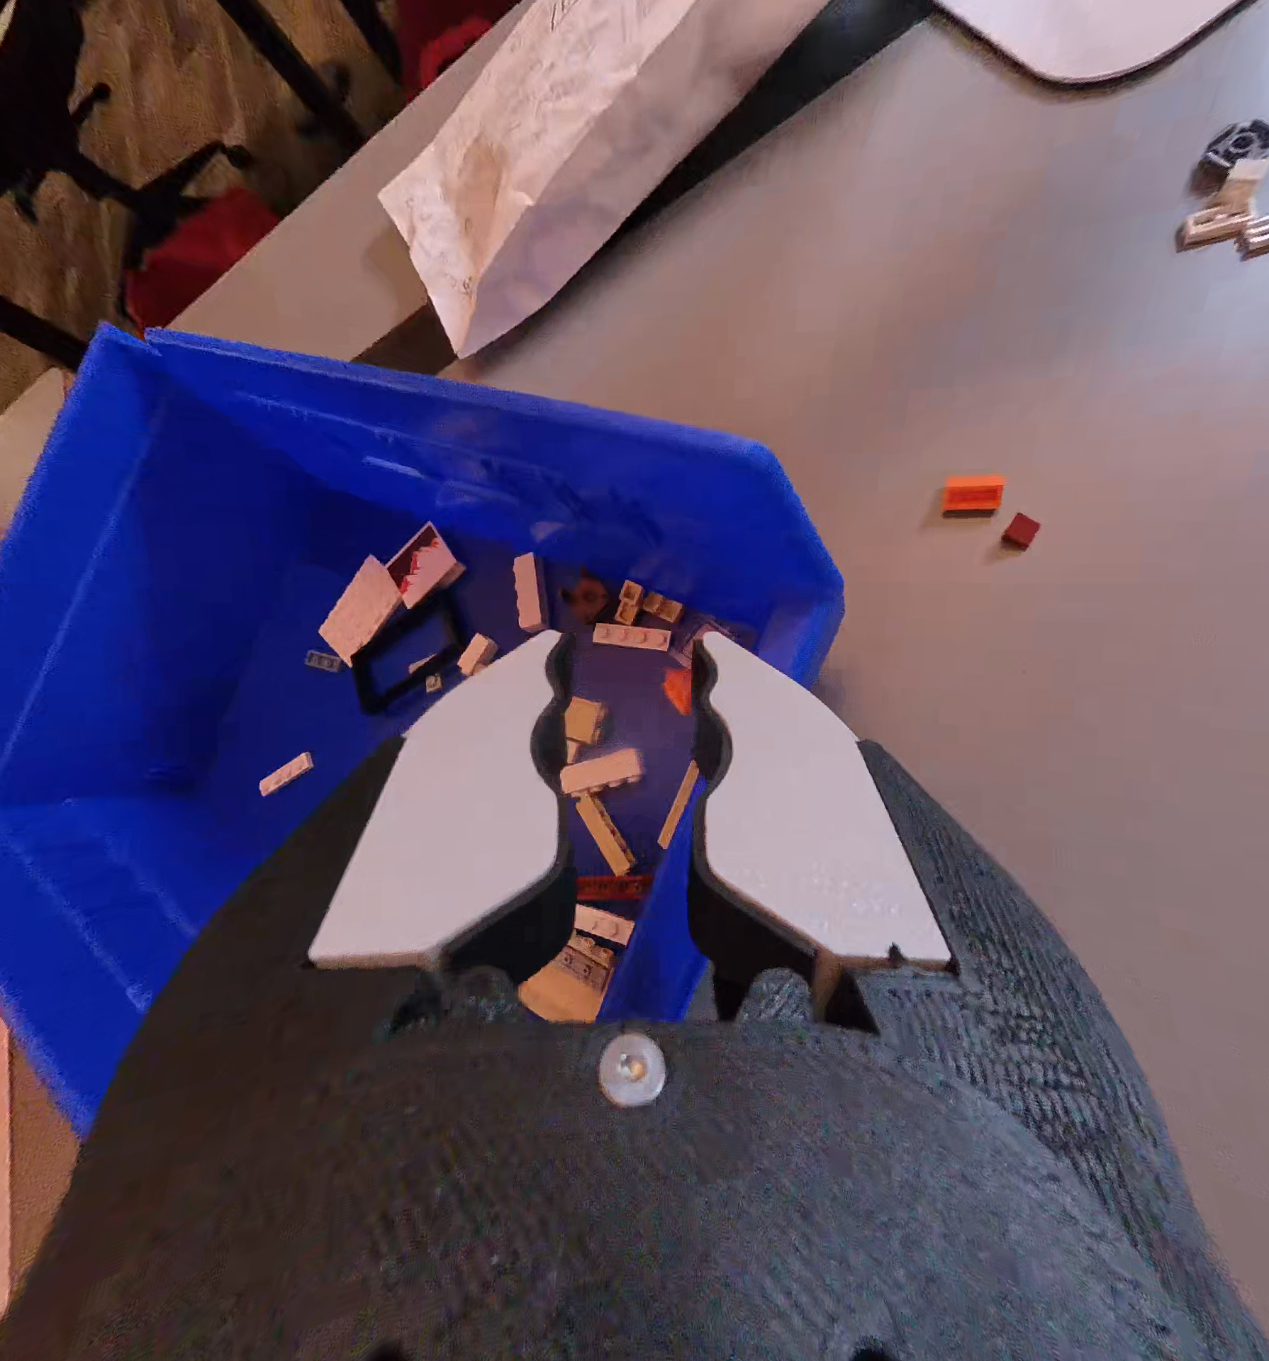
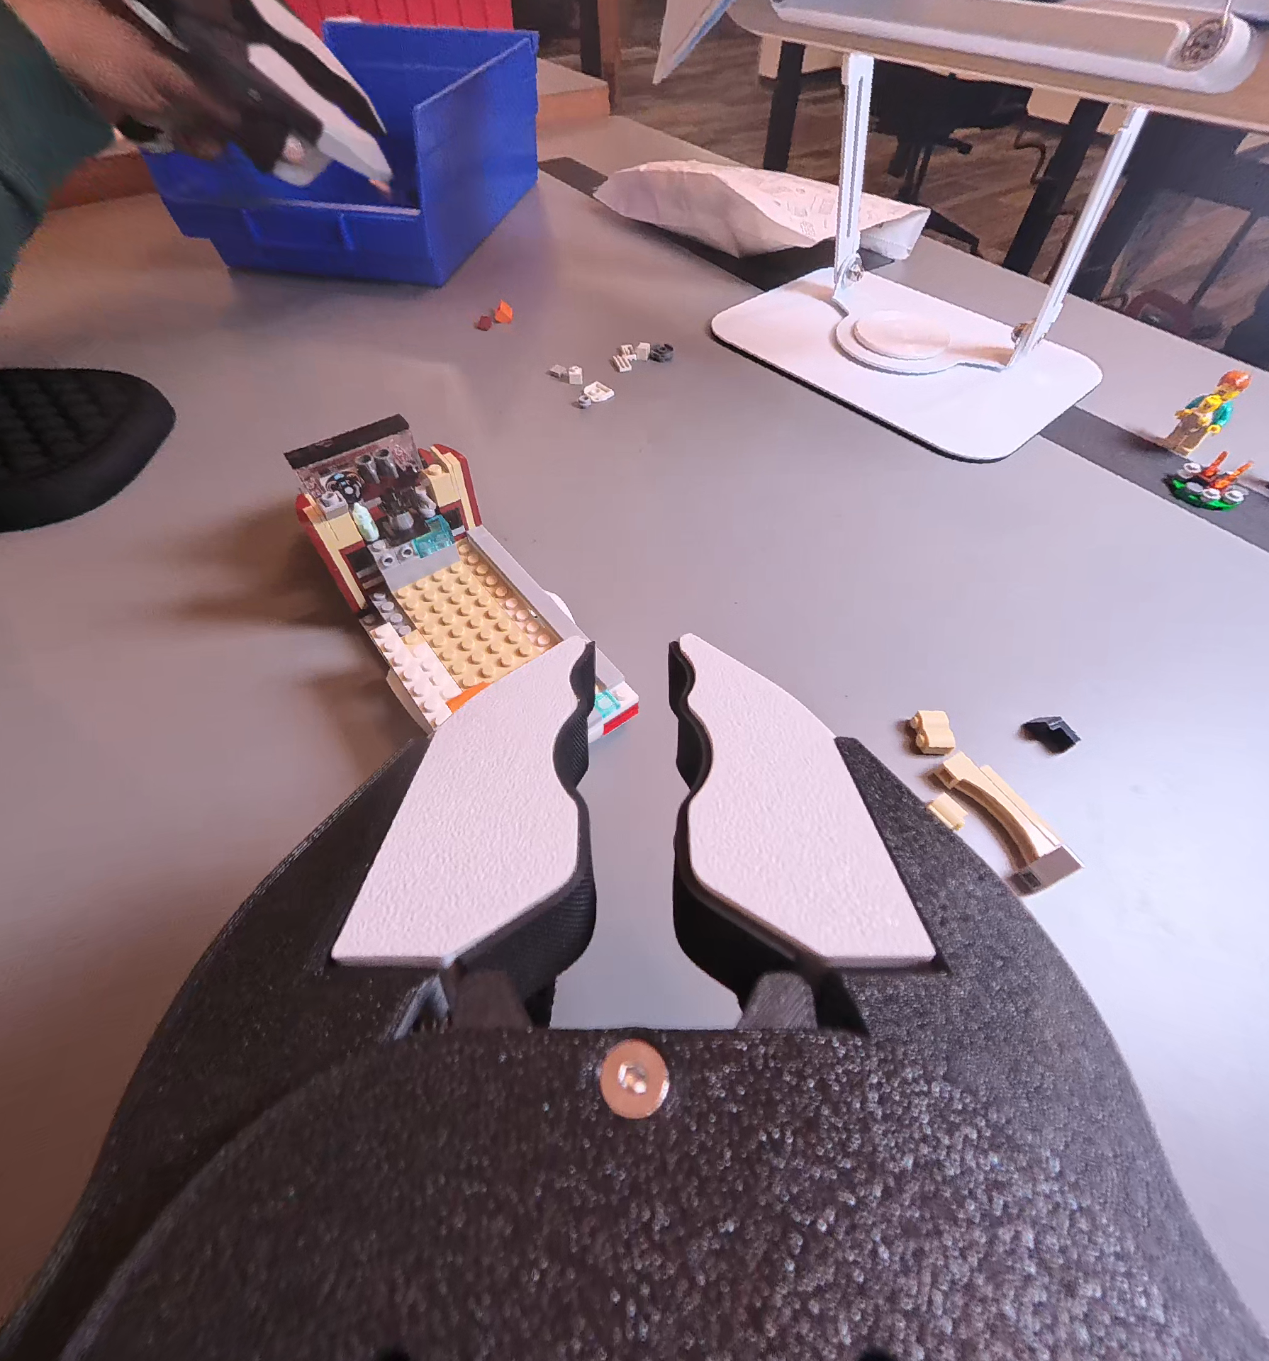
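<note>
My left gripper (image 1: 628, 648) is open and hangs over a blue bin (image 1: 469, 412). Several loose tan and white bricks (image 1: 602, 769) lie on the bin's floor, some showing through the gap between the pads. None is pressed by the pads. The right wrist view shows this gripper (image 2: 385, 177) dipping into the bin (image 2: 366, 236) at the far left. My right gripper (image 2: 633, 652) is open with a narrow gap and nothing in it. It hovers above the grey table at the near right corner of a partly built brick model (image 2: 462, 611) with a tan studded floor.
An orange brick (image 1: 974, 493) and a dark red one (image 1: 1020, 530) lie right of the bin. A white paper bag (image 1: 543, 147) lies behind. Tan curved pieces (image 2: 1000, 810) and a black piece (image 2: 1051, 733) lie right of my right gripper. Small grey parts (image 2: 609, 368), a white stand (image 2: 911, 375) and minifigures (image 2: 1206, 412) stand farther off. There is about 45 centimetres between the tips of the two grippers.
</note>
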